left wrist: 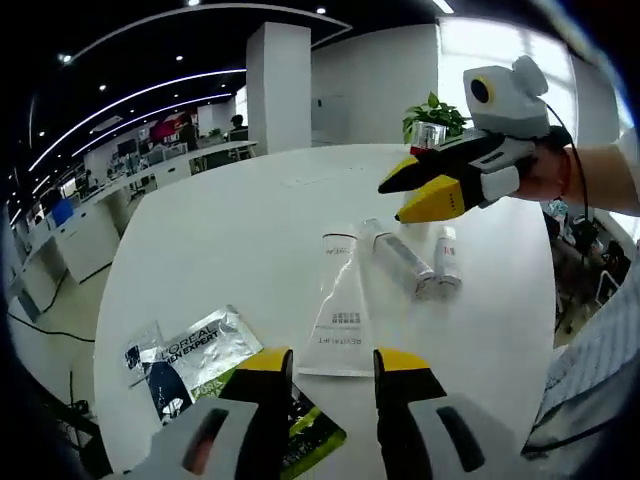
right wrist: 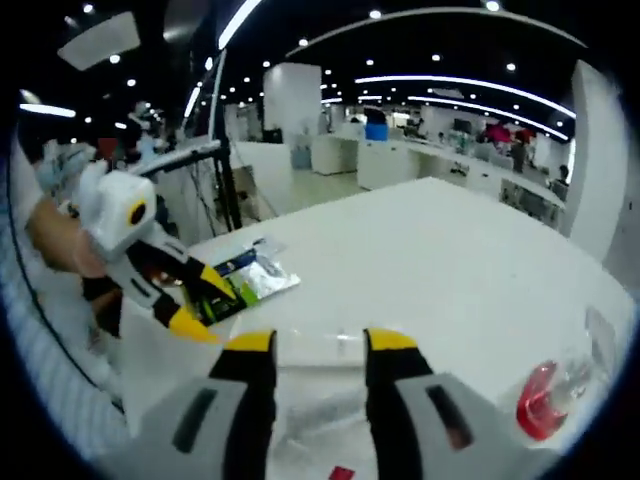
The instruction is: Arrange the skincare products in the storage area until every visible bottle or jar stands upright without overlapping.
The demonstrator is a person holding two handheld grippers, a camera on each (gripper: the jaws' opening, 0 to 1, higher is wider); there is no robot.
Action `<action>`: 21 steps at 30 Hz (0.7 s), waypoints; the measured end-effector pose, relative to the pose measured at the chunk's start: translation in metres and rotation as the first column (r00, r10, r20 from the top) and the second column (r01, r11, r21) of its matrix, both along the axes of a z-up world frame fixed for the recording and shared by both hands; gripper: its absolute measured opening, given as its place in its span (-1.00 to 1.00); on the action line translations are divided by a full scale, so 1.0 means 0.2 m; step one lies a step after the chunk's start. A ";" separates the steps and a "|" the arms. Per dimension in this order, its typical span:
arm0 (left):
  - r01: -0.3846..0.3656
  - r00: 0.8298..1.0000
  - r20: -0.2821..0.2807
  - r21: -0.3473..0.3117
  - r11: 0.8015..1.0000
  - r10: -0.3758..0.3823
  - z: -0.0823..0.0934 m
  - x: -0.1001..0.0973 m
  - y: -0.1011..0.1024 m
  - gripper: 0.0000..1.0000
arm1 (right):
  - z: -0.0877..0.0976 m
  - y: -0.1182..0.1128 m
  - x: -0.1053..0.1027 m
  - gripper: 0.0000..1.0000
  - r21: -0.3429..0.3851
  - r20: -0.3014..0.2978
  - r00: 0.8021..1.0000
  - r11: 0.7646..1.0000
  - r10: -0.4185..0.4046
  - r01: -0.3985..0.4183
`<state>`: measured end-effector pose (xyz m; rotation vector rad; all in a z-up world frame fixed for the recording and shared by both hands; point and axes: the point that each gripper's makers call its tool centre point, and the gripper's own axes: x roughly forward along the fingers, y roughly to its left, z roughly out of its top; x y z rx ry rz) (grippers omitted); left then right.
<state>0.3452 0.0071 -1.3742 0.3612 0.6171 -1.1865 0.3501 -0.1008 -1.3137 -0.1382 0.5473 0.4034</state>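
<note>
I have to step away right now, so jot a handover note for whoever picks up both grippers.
Left gripper: open, holding nothing, low over the table near the white tube.
Right gripper: open, holding nothing, hovering above the products.
White tube, silver bottle and small white bottle all lie flat, side by side, not overlapping. Sachets lie beside the left gripper.
Done: nothing upright.
Left: stand each product up, spaced apart.
</note>
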 end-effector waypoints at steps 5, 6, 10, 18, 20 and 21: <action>-0.022 1.000 -0.014 -0.003 1.000 0.022 -0.01 0.01 0.04 -0.34 | -0.04 0.03 0.04 -0.32 -0.093 -0.064 0.993 0.990 0.103 -0.108; -0.029 0.999 -0.023 -0.004 1.000 0.029 -0.02 0.02 0.04 -0.34 | -0.07 0.04 0.05 -0.31 -0.122 -0.091 0.986 0.982 0.137 -0.147; -0.036 0.998 -0.048 -0.006 0.999 0.035 -0.04 0.00 0.04 -0.35 | -0.15 0.04 0.07 -0.33 -0.254 -0.160 0.966 0.937 0.202 -0.238; -0.022 0.998 -0.058 0.002 1.000 0.022 -0.06 -0.02 0.01 -0.35 | -0.29 0.01 0.11 -0.57 -0.396 -0.292 0.917 0.839 0.272 -0.375; -0.021 0.998 -0.055 0.005 1.000 0.021 -0.07 -0.02 0.01 -0.35 | -0.32 0.01 0.10 -0.63 -0.397 -0.332 0.891 0.810 0.310 -0.431; -0.023 0.998 -0.056 0.004 1.000 0.023 -0.06 -0.01 0.01 -0.35 | -0.31 0.02 0.11 -0.63 -0.381 -0.335 0.887 0.815 0.318 -0.437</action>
